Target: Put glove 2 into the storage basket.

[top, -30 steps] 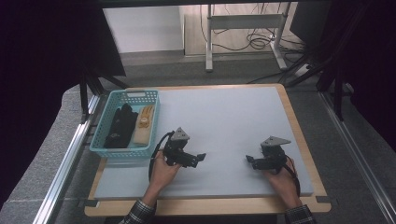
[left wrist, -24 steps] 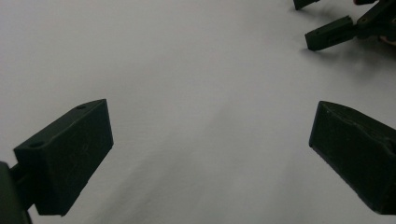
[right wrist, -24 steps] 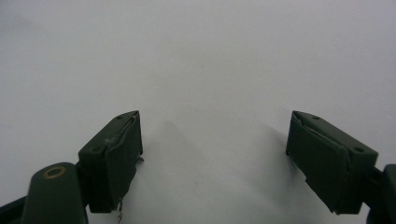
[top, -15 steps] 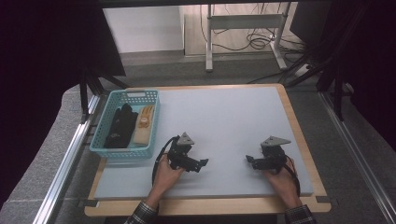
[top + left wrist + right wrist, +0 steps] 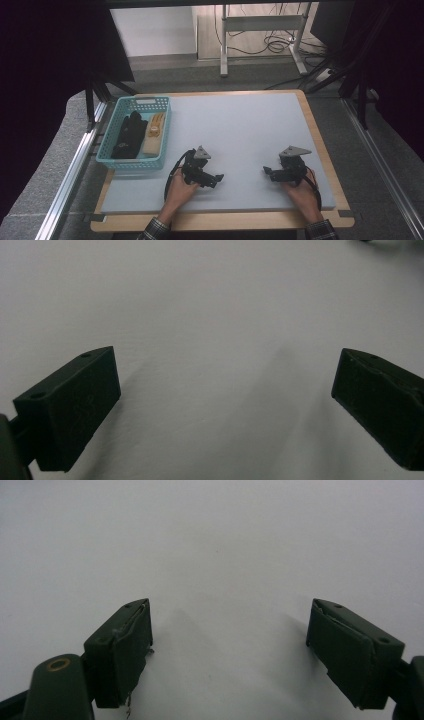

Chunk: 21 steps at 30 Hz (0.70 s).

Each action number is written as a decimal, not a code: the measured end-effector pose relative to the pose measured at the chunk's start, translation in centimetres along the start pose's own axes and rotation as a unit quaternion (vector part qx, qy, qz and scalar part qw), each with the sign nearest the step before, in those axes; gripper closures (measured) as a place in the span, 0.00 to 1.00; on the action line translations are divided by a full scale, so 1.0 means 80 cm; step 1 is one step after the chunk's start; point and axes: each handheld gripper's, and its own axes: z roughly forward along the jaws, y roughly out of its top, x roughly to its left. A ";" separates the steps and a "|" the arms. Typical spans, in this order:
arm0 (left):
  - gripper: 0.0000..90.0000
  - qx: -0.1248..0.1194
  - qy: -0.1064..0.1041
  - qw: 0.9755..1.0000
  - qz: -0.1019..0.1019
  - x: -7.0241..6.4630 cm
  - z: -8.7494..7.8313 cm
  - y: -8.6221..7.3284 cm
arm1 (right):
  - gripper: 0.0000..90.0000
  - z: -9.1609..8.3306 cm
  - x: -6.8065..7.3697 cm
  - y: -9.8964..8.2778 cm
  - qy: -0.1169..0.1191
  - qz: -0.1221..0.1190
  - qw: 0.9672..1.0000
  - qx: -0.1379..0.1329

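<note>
The left tongs (image 5: 225,405) stood spread wide, their two black jaws rising from the lower corners with nothing held. One jaw sat low at the left, its flat face showing two small holes; the other sat low at the right, cut off by the frame. Between and beyond them lay the pale grey bench (image 5: 215,315), with soft shadows just beside each jaw.

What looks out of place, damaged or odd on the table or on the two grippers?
One small thing: on the right gripper, the lining of its fingers looks frayed and is peeling at the edges. The left gripper looks intact. The turquoise basket sits straight at the mat's left edge, with the black glove and tan glove inside.
</note>
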 end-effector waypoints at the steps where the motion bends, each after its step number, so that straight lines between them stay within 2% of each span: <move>1: 0.00 0.003 0.001 1.000 0.000 0.000 0.001 -0.001 | 0.20 0.000 0.000 0.000 0.000 0.000 1.000 0.000; 10: 0.00 0.010 0.010 1.000 0.003 -0.001 0.005 -0.003 | 0.20 0.000 0.000 0.000 0.000 0.000 1.000 0.000; 14: 0.00 0.016 0.020 1.000 0.012 -0.004 0.007 -0.003 | 0.20 0.000 0.000 0.000 0.000 0.000 1.000 0.000; 17: 0.00 0.025 0.037 0.999 0.029 -0.009 0.010 -0.002 | 0.20 0.000 0.000 0.000 0.000 0.000 1.000 0.000; 21: 0.00 0.026 0.037 0.999 0.029 -0.009 0.010 -0.002 | 0.20 0.000 0.000 0.000 0.000 0.001 1.000 0.000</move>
